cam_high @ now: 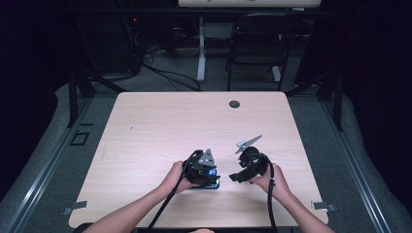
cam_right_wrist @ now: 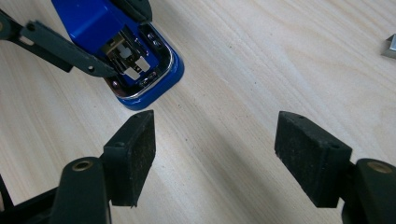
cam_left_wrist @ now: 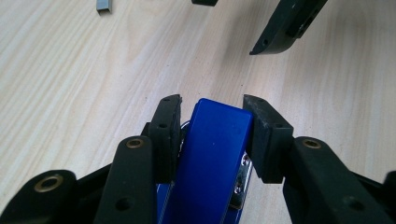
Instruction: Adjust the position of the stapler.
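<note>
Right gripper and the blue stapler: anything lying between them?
Nothing. In the right gripper view, only bare table separates the open right gripper from the blue stapler.

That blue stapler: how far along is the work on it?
Early. Done: the left gripper is clamped on the blue stapler's sides on the table. In hand: steadying it there. Left: the right gripper hangs open and empty beside the stapler, and a strip of staples lies untouched, perhaps for loading.
</note>
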`<state>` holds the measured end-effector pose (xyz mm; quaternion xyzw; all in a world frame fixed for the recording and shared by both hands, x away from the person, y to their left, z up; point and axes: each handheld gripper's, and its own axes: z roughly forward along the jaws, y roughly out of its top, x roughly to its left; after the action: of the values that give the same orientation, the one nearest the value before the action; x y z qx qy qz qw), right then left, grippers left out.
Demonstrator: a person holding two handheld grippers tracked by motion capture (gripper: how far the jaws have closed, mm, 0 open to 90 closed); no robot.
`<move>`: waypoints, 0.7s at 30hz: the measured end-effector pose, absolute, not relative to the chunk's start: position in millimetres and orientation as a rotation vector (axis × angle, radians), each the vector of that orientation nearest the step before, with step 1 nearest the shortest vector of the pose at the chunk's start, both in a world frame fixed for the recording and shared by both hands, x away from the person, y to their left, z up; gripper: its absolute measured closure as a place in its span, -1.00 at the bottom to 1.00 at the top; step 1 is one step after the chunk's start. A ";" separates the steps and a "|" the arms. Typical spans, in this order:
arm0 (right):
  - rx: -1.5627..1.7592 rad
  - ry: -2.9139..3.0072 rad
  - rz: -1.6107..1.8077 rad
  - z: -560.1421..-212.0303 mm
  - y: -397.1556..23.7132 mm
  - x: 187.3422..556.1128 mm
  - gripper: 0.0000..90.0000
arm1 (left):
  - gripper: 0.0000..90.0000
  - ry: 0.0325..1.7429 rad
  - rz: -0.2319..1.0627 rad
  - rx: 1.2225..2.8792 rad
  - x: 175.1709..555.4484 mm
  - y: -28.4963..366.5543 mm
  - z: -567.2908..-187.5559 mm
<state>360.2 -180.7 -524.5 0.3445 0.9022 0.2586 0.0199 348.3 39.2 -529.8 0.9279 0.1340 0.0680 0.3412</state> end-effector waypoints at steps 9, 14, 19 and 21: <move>1.078 2.782 0.869 -524.9 -176.8 359.8 -0.30 | 0.34 0.325 0.180 2.394 347.9 47.0 -519.7; 1.073 2.780 0.882 -523.7 -171.3 357.8 -0.17 | 0.35 0.310 0.170 2.381 347.3 53.2 -514.1; 1.058 2.755 0.939 -522.3 -164.7 355.6 0.01 | 0.36 0.304 0.170 2.370 346.6 58.7 -509.6; 1.051 2.759 0.942 -521.4 -161.7 354.5 0.08 | 0.37 0.296 0.174 2.368 346.1 60.2 -508.3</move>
<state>354.5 -161.7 -521.4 0.3390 0.8901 0.3039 0.0210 346.1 60.2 -508.3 0.9212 0.1150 0.0678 0.3656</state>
